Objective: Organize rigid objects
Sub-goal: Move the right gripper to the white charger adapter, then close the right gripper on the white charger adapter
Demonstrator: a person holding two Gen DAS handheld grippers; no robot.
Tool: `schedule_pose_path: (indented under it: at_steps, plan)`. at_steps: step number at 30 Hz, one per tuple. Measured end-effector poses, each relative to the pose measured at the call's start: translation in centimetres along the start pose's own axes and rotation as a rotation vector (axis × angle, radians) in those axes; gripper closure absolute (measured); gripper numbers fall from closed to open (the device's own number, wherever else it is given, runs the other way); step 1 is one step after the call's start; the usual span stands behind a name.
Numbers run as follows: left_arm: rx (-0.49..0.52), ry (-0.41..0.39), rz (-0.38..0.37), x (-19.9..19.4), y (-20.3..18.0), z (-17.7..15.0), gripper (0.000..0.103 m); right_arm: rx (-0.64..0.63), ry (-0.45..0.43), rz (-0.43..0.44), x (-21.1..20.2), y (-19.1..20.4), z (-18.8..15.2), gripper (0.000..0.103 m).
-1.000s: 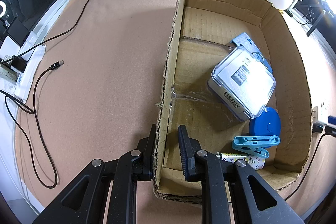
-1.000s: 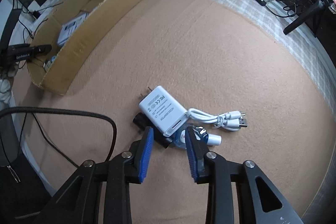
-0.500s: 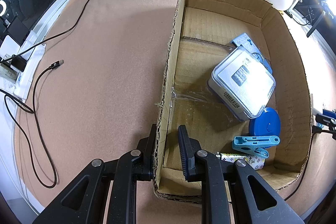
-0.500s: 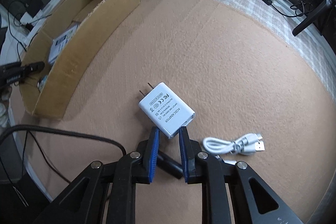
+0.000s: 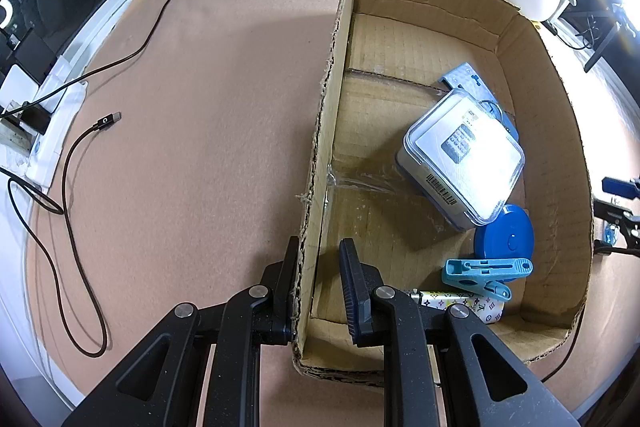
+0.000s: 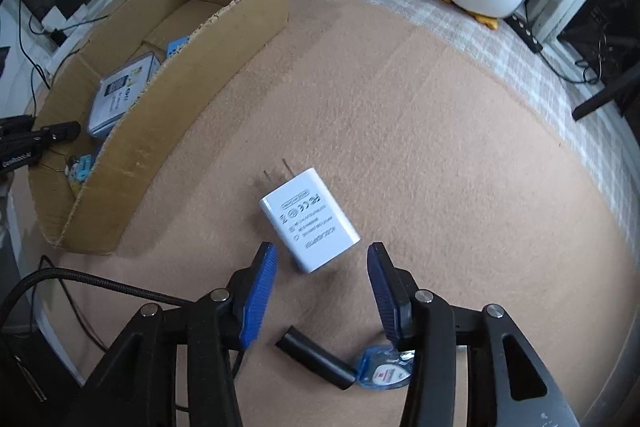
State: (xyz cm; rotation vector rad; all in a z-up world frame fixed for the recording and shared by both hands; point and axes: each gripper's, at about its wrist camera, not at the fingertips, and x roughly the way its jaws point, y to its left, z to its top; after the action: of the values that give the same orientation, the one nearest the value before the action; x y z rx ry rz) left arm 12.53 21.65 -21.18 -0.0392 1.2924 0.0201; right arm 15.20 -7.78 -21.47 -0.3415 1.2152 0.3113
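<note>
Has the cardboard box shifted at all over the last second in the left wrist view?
No. The cardboard box keeps its place against the loose black cable on the mat, and the left gripper remains clamped on the box's wall.

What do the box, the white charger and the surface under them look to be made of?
Box: corrugated cardboard, matte brown; the fluted layers show along its ragged cut rim.
Charger: smooth white plastic, probably hard, with grey printed markings and two metal prongs.
Surface: looks like pinkish-tan felt or a similar fabric mat, matte and slightly fuzzy; the exact fibre cannot be told.
</note>
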Motion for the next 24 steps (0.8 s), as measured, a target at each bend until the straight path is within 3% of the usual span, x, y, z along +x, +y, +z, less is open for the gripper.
schedule_pose_path:
  at_steps: [10, 16, 18, 24]
  plan:
    - [0.002, 0.003, -0.002, 0.0, 0.1, 0.1, 0.084, -0.098, 0.047, -0.022, 2.6, 1.6, 2.1, 0.06]
    - [0.0, 0.004, -0.004, 0.0, 0.2, 0.2, 0.084, -0.083, 0.057, 0.009, 3.8, 2.5, 3.8, 0.06]
    - [0.0, 0.004, -0.004, 0.0, 0.2, 0.2, 0.084, -0.081, 0.059, 0.012, 3.9, 2.5, 4.0, 0.067]
    - [0.0, 0.004, -0.004, 0.0, 0.2, 0.2, 0.084, -0.051, 0.053, 0.029, 3.3, 1.7, 3.5, 0.069]
